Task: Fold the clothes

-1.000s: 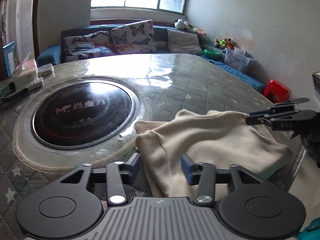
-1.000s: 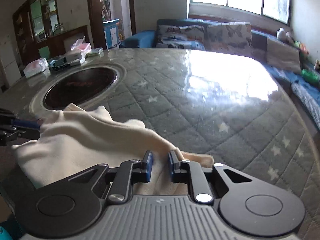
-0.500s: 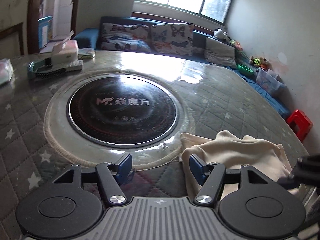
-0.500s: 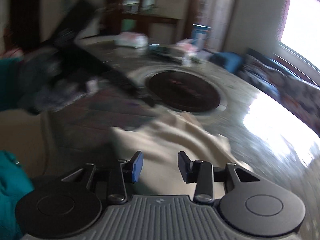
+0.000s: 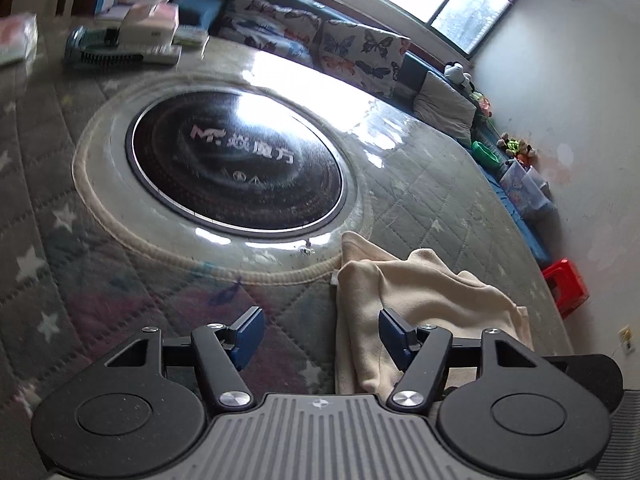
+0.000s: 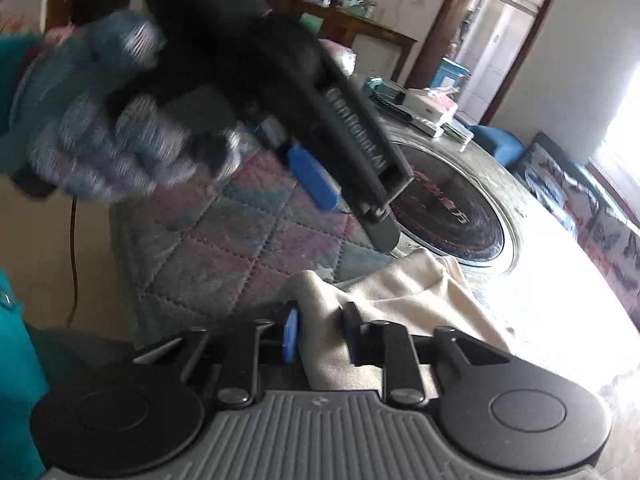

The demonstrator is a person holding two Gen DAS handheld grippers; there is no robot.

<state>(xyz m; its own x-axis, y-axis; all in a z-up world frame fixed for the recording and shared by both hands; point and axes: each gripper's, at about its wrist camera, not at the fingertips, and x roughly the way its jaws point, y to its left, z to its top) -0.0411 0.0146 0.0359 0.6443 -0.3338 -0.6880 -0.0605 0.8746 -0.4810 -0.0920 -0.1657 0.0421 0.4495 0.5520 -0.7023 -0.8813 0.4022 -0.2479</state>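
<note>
A cream garment [image 5: 424, 300] lies bunched near the front right edge of the quilted table [image 5: 420, 184]. My left gripper [image 5: 320, 334] is open wide and empty, its right finger over the garment's left edge. In the right wrist view the garment [image 6: 404, 300] lies under my right gripper [image 6: 320, 330], whose jaws stand open around a fold of it. The left gripper [image 6: 320, 188] shows there from the side, held by a gloved hand [image 6: 104, 140] just above the table.
A round black cooktop [image 5: 236, 164] is set in the table's middle. Boxes and a brush [image 5: 120, 48] sit at the far left. A sofa with butterfly cushions [image 5: 320, 40] runs behind, a red stool [image 5: 566, 288] stands at right.
My right gripper let go of the garment, opened, and swung to the left. My left gripper pulled back and left from the garment. The garment now lies more bunched.
</note>
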